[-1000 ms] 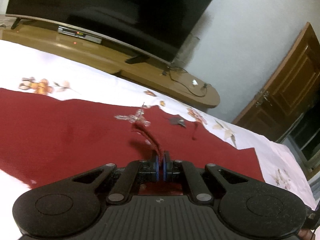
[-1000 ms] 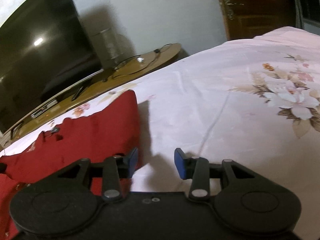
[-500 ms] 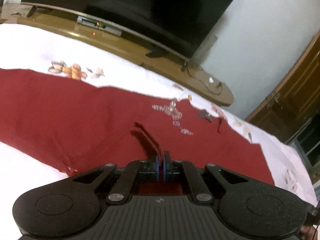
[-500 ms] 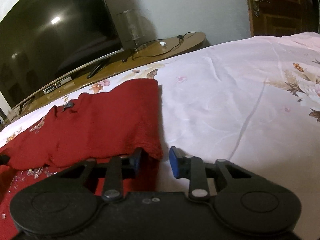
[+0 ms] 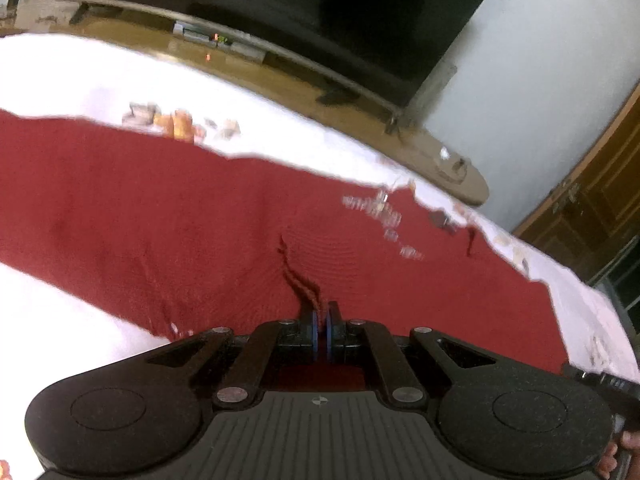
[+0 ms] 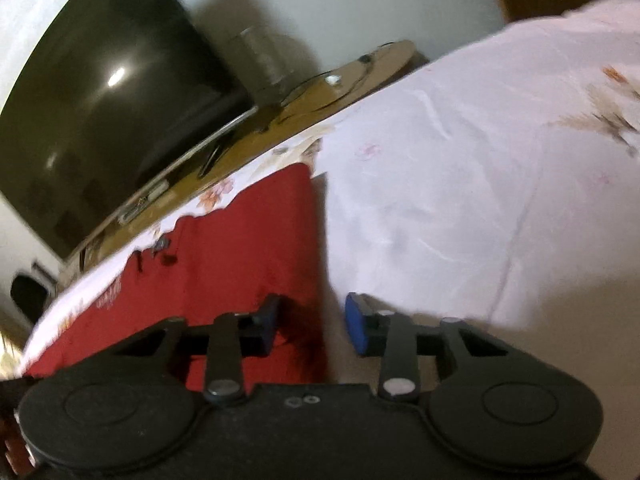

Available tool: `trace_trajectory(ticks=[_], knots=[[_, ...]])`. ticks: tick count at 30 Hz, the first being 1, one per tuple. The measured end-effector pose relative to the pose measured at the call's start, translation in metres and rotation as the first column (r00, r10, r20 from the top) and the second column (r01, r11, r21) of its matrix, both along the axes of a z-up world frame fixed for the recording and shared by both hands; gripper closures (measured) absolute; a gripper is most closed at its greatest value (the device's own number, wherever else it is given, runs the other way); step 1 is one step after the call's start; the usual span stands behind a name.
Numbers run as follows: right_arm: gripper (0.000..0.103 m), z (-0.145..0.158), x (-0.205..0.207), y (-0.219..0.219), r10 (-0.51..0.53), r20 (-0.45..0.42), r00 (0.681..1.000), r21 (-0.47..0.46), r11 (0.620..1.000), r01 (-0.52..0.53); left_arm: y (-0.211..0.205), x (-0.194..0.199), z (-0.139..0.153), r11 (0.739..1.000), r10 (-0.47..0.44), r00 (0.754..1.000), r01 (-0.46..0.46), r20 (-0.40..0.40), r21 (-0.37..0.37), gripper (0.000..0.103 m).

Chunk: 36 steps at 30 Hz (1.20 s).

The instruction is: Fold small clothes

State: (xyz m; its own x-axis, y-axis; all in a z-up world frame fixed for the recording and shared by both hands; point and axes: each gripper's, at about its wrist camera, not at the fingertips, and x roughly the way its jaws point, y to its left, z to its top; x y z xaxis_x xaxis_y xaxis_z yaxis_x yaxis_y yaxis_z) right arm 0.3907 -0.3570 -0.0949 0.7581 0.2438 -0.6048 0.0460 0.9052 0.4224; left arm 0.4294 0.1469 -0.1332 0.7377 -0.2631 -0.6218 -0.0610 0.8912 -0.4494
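Observation:
A red knitted garment (image 5: 200, 216) with small sparkly decorations lies spread on the white floral bed sheet (image 5: 80, 80). My left gripper (image 5: 322, 320) is shut on a pinched fold of the red garment, which ridges up just ahead of the fingertips. In the right wrist view the red garment (image 6: 240, 248) lies to the left, and its right edge runs down between the fingers. My right gripper (image 6: 314, 322) is open, its left finger over the cloth and its right finger (image 6: 356, 324) over the sheet.
A large dark TV (image 5: 320, 8) stands on a low wooden stand (image 5: 280, 84) beyond the bed's far edge. A wooden door (image 5: 592, 208) is at the right. The bed sheet (image 6: 460, 180) stretches out to the right of the garment.
My left gripper has pulled its pinched fold along, and more of the garment shows to the left. My right gripper has closed in on the garment's right edge, which now lies between its open fingers.

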Motion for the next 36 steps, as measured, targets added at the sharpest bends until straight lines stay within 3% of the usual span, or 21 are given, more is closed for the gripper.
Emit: trace_trajectory(ticks=[1,3,5,7,10,11,16,21,24,25,26,29,33,34,35,36], knots=[[0.092,0.004,0.000,0.003,0.015,0.001,1.000,-0.026,1.000,-0.015,-0.001,-0.003,0.005,1.000,0.004,1.000,-0.004,0.025,0.016,0.099],[0.093,0.018,-0.011,0.012,0.030,0.070,0.997,-0.127,0.992,-0.021,-0.005,-0.001,0.003,0.995,-0.009,1.000,0.009,-0.002,0.099,0.099],[0.092,0.007,-0.007,0.018,0.036,0.020,0.999,-0.197,0.980,-0.031,-0.005,0.001,-0.005,0.994,-0.016,1.000,0.017,-0.014,0.104,0.099],[0.087,0.004,-0.004,0.018,0.048,0.012,0.999,-0.193,0.980,-0.044,-0.003,0.001,-0.004,0.996,-0.016,1.000,0.017,-0.015,0.091,0.099],[0.065,0.016,-0.001,0.004,0.040,0.060,0.997,-0.102,0.994,-0.034,-0.001,0.000,-0.007,0.996,-0.021,1.000,0.021,-0.002,0.084,0.099],[0.063,0.019,0.004,-0.002,0.037,0.083,0.996,-0.073,0.997,-0.031,-0.001,-0.001,-0.008,0.997,-0.021,1.000,0.020,0.003,0.081,0.099],[0.064,0.011,0.056,-0.034,-0.028,0.085,0.996,0.155,0.988,0.015,0.001,-0.005,-0.011,0.999,-0.004,1.000,0.003,0.017,0.054,0.099],[0.065,-0.003,0.099,-0.037,0.028,0.029,0.999,0.219,0.975,-0.034,-0.001,-0.005,-0.009,0.998,-0.003,1.000,0.002,0.017,0.063,0.099],[0.094,-0.001,0.104,-0.022,0.079,0.009,0.997,0.100,0.992,-0.080,-0.003,-0.010,-0.003,0.996,0.015,0.998,-0.020,0.059,0.084,0.099],[0.095,0.006,0.099,-0.014,0.071,0.030,0.997,0.016,0.997,-0.072,-0.005,-0.012,-0.001,0.994,0.020,0.997,-0.027,0.073,0.107,0.099],[0.095,0.011,0.095,-0.013,0.067,0.055,0.996,-0.010,0.998,-0.067,-0.010,-0.012,-0.001,0.987,0.023,0.998,-0.032,0.063,0.160,0.099],[0.096,0.000,0.096,-0.009,0.055,0.025,0.998,-0.093,0.994,-0.052,-0.011,-0.009,-0.007,0.985,0.025,0.998,-0.034,0.051,0.172,0.099],[0.096,0.001,0.098,-0.007,0.057,0.034,0.998,-0.112,0.992,-0.053,-0.005,-0.011,-0.005,0.989,0.024,0.998,-0.031,0.050,0.143,0.099],[0.091,0.001,0.096,-0.007,0.064,0.038,0.997,-0.114,0.992,-0.059,-0.002,-0.013,-0.003,0.991,0.029,0.998,-0.036,0.053,0.133,0.097],[0.077,0.003,0.093,-0.007,0.062,0.043,0.997,-0.116,0.992,-0.057,0.002,-0.018,0.001,0.987,0.063,0.996,-0.071,0.057,0.142,0.093],[0.069,0.008,0.086,-0.008,0.046,0.057,0.997,-0.130,0.991,-0.039,0.003,-0.022,0.006,0.978,0.107,0.991,-0.119,0.077,0.172,0.082]])
